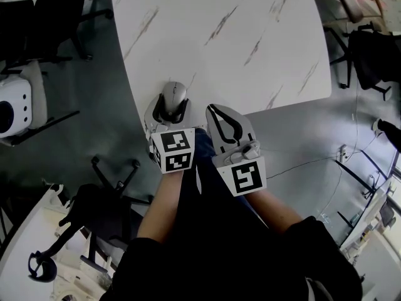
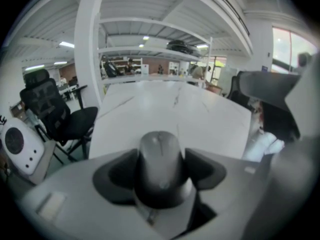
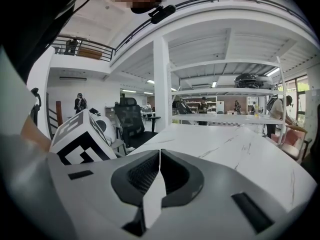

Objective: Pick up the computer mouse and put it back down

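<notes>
Marble table (image 1: pixel 250 30) edge beneath mouse (image 1: pixel 174 94) and left gripper (image 1: pixel 170 108), open tabletop beyond

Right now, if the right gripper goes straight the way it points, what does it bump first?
Probably the white table top. The right gripper, jaws shut, tilts slightly down over it, and nothing else seems to stand ahead.

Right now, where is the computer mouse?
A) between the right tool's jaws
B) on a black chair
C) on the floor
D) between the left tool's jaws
D: the computer mouse sits between the left tool's jaws at the edge of the table. The right tool has its jaws together with nothing between them.
</notes>
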Tool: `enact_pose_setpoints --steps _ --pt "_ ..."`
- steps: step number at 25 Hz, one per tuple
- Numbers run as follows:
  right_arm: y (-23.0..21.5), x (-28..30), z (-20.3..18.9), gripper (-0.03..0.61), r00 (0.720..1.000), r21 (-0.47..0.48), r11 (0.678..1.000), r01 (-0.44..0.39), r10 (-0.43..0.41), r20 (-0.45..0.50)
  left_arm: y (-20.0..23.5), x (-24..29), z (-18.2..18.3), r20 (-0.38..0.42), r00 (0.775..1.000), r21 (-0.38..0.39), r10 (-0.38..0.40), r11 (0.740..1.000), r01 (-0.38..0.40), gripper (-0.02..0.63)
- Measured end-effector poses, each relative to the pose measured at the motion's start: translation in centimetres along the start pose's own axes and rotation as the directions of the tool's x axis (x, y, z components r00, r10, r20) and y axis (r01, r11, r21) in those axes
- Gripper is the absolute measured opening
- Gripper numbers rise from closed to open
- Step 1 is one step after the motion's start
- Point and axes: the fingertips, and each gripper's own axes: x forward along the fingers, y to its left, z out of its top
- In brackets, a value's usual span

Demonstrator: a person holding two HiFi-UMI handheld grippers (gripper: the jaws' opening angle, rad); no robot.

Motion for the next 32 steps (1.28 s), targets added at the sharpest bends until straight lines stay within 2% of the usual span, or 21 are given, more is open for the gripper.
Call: enact_pose_setpoints --steps 10,18,23,32 --pt "-0.4 0.0 1.3 0.021 0.999 -0.033 0.999 0.026 -0.025 0.019 -0.1 -1.7 0.5 0.091 0.996 0.030 -0.020 0.999 0.018 0.299" --pt "-0.2 -0.5 3.4 0.021 0.997 -0.074 0.996 0.052 -0.047 0.065 0.9 -6.0 4.4 0.202 0.979 0.044 0.001 0.999 -0.010 0.299" --pt "-0.2 -1.4 6.0 0.020 0.992 -0.096 0.992 0.075 -0.065 0.104 1.4 -9.9 7.7 0.291 0.957 0.063 0.005 0.998 -0.025 0.299" --pt "-0.5 -3.2 10.1 0.020 0.982 -0.132 0.985 0.115 -0.092 0.168 1.9 -16.6 13.3 0.454 0.891 0.056 0.014 0.997 -0.044 0.299"
